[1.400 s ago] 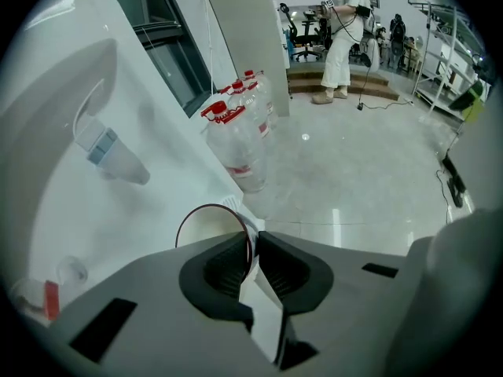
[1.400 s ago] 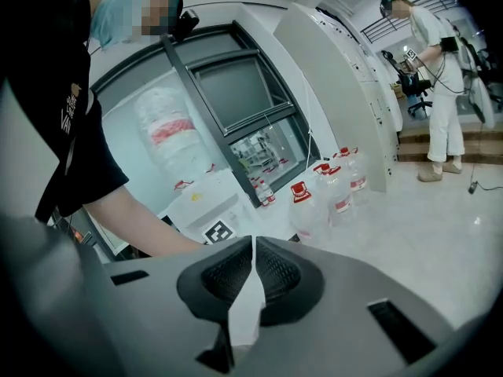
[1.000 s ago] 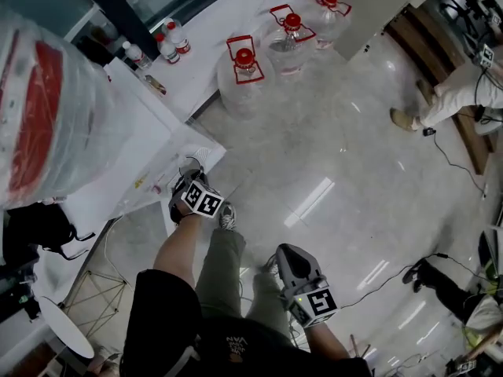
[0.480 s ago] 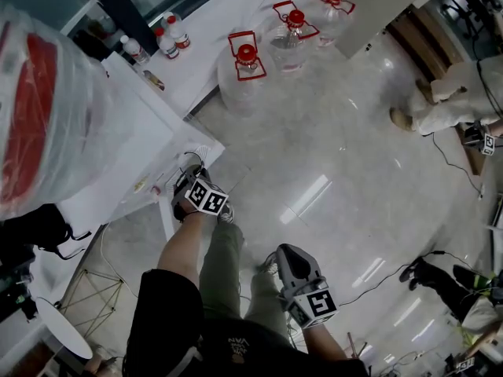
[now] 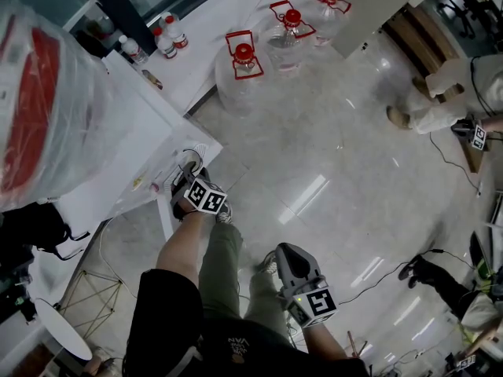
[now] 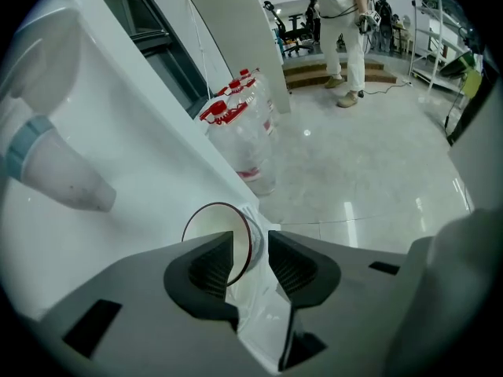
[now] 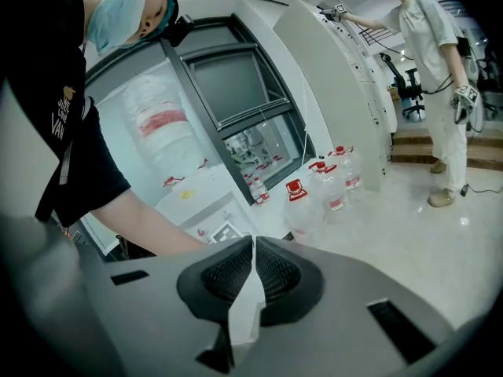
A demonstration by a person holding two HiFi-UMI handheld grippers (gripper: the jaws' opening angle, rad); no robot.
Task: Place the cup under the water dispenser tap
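Note:
A white paper cup (image 6: 221, 240) with a dark rim lies tipped toward me against the white water dispenser (image 6: 141, 155). The dispenser's pale tap (image 6: 59, 175) juts out up and to the left of the cup. My left gripper (image 6: 251, 264) has just been opening. The cup's near wall stands in the gap and the pads (image 6: 211, 271) do not press on it. In the head view that gripper (image 5: 187, 185) is at the dispenser's ledge, by the cup (image 5: 191, 161). My right gripper (image 7: 251, 277) is shut, held low over the floor (image 5: 285, 254); a pale sliver shows in its seam.
Several large water jugs with red caps (image 5: 244, 67) stand on the floor beyond the dispenser. Small bottles (image 5: 161, 44) sit near the window. A plastic-wrapped bottle (image 5: 47, 108) tops the dispenser. A person in white (image 5: 440, 93) stands at the far right. Cables (image 5: 377, 277) trail on the floor.
Both grippers stay almost where they were. The person in white at the right has shifted and now holds a marker cube in view.

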